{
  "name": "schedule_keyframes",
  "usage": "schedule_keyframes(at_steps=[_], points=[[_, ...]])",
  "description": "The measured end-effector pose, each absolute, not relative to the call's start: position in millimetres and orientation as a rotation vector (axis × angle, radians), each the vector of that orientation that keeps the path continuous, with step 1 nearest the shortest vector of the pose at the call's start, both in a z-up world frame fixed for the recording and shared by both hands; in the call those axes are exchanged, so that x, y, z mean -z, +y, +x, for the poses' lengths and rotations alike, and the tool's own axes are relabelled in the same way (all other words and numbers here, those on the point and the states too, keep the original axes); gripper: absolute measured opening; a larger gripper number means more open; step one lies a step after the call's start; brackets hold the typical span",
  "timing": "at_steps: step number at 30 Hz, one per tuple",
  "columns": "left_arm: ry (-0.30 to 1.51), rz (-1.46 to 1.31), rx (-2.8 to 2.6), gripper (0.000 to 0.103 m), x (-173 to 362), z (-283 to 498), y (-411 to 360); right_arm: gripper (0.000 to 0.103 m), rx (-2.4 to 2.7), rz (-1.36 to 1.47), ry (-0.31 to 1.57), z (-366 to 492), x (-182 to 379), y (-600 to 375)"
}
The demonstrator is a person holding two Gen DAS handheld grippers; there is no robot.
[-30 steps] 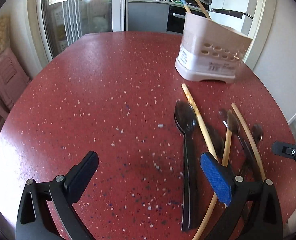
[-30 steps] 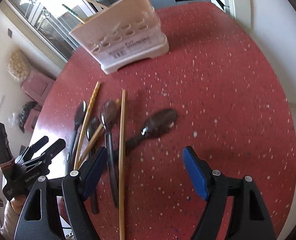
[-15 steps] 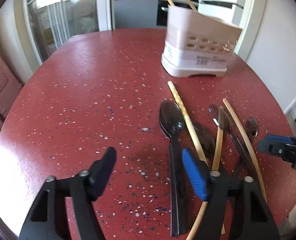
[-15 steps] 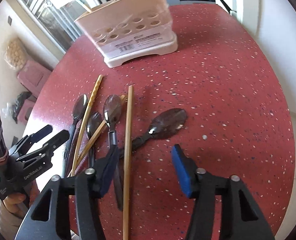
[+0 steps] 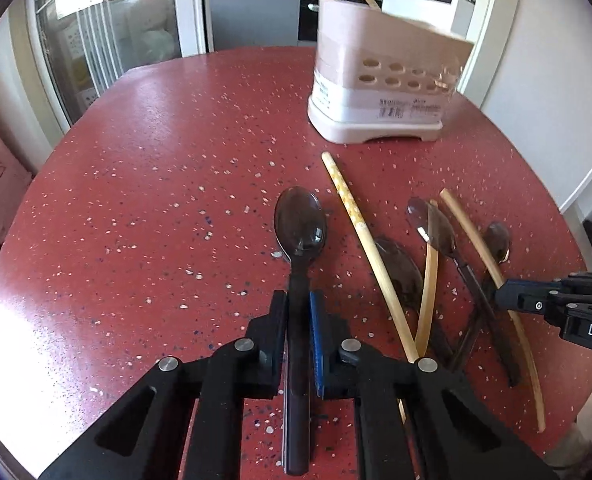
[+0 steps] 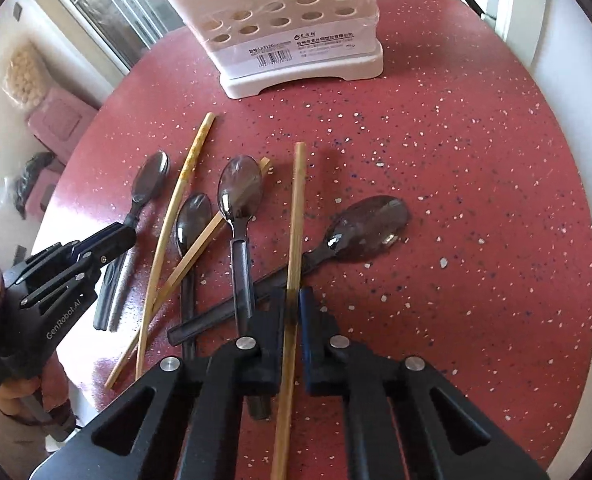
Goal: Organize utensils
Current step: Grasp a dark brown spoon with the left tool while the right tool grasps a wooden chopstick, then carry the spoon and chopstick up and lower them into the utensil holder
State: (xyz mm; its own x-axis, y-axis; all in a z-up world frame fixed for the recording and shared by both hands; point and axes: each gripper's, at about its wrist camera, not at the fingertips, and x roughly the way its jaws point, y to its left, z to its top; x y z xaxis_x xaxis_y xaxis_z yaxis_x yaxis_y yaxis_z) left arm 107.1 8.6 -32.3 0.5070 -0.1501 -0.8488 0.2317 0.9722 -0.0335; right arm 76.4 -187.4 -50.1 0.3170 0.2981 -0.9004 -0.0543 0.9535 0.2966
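Left wrist view: left gripper (image 5: 298, 316) is closing, its fingers pressed on the handle of a dark spoon (image 5: 299, 240) lying on the red tabletop (image 5: 156, 184). Spoon's long axis runs straight away from the fingers, bowl at the far end, toward the caddy (image 5: 380, 92) standing far right. Right wrist view: right gripper (image 6: 292, 312) is clenched on a bamboo chopstick (image 6: 296, 216), likewise pointing far, resting across another spoon's handle. Caddy (image 6: 292, 32) stands far, slightly left. Both grippers pitch steeply down. Judgement: both utensils are gripped low; lifting comes next.
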Motion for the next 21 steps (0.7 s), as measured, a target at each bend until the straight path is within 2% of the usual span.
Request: schedule_keyframes(at_steps=[12,21], points=[[0.958,-0.035,0.228,0.041,12.8,104.7,38.6,0.007,-0.262,0.336,1.183,65.8,43.1,-230.8],[0.827,-0.091,0.236,0.041,-19.9,103.5,37.4,0.007,-0.299,0.365,1.076,66.2,17.4,-234.4]])
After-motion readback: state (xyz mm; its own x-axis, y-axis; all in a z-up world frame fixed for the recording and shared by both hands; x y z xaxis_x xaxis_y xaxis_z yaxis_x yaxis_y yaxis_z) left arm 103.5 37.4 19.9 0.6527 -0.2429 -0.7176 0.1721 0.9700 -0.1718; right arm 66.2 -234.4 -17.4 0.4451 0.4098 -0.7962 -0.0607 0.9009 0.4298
